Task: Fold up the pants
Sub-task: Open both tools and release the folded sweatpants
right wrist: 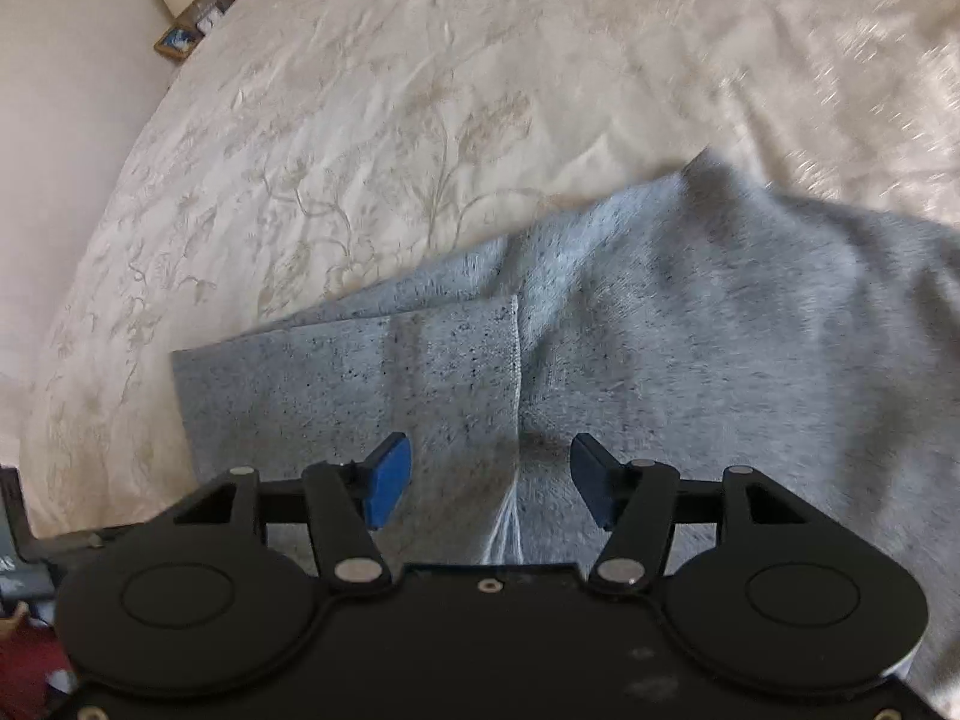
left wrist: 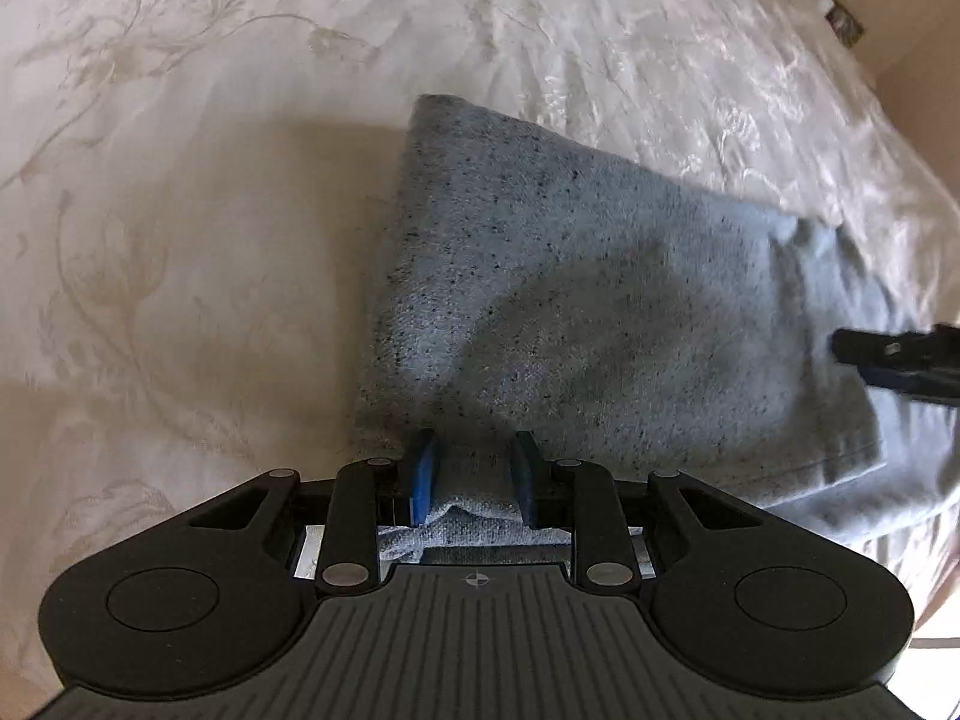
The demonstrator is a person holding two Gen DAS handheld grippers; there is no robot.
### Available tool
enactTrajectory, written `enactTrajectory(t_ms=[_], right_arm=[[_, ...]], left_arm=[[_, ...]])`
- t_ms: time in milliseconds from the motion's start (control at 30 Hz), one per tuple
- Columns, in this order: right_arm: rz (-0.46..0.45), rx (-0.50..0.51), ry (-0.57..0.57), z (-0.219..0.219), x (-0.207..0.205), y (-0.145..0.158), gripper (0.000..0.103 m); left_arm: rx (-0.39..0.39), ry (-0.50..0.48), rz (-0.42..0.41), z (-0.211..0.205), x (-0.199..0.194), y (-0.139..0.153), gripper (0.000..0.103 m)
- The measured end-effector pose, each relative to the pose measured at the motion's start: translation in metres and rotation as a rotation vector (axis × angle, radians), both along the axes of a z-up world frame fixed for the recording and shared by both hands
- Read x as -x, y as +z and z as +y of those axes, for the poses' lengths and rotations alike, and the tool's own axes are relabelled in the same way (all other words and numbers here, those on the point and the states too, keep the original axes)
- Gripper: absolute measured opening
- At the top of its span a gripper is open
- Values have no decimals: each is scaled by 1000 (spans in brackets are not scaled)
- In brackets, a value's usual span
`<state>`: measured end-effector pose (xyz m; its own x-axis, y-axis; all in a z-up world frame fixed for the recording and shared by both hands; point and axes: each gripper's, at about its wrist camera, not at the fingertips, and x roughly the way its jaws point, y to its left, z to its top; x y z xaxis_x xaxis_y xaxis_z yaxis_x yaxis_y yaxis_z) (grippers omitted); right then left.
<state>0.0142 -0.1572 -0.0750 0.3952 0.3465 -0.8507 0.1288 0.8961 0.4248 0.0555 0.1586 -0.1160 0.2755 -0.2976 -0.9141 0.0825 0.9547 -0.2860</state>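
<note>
Bedspread (left wrist: 180, 180) bears one seemingly folded pants (left wrist: 570, 300).

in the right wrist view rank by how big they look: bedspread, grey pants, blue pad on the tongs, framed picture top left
1. bedspread
2. grey pants
3. blue pad, though nearness to the camera inflates it
4. framed picture, far off, so its true size against the pad is unsure

Readable text: none in either view.
Small items (right wrist: 198, 9) beside bed (right wrist: 360, 120): printing too small and blurred to read.
Gripper body mark (left wrist: 474, 580): crosshair sign only, no lettering.
</note>
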Motion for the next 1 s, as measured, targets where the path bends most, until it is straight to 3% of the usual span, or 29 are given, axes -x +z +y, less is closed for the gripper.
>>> enactTrajectory(t_ms=[167, 233, 267, 333, 467, 533, 600, 767, 800, 867, 1000], right_arm=[[8, -78, 36, 6, -15, -24, 65], [17, -105, 26, 9, -18, -28, 49], [28, -121, 27, 9, -19, -29, 22], [-2, -115, 49, 14, -16, -18, 16], [-121, -25, 127, 29, 1, 31, 15], [-139, 49, 119, 30, 8, 42, 15], [-109, 105, 97, 25, 10, 36, 15], [-19, 82, 58, 14, -3, 0, 16], [-16, 89, 63, 13, -3, -4, 18], [0, 127, 68, 14, -6, -11, 21], [38, 155, 8, 3, -15, -25, 32]], left_arm=[[-5, -1, -30, 2, -2, 23, 26], [-6, -8, -68, 1, -5, 35, 26], [-4, -8, -86, 1, -8, 41, 26], [-3, -9, -116, -1, -21, 50, 26], [12, -9, -158, -9, -44, 57, 26], [7, -11, -156, -14, -55, 51, 26], [-30, -22, -147, -20, -65, 40, 26], [-96, -27, -84, -21, -81, 10, 27], [-112, -36, -89, -20, -80, 10, 30], [-160, -55, -102, -21, -78, 10, 44], [-148, 6, -81, -6, -74, 17, 46]])
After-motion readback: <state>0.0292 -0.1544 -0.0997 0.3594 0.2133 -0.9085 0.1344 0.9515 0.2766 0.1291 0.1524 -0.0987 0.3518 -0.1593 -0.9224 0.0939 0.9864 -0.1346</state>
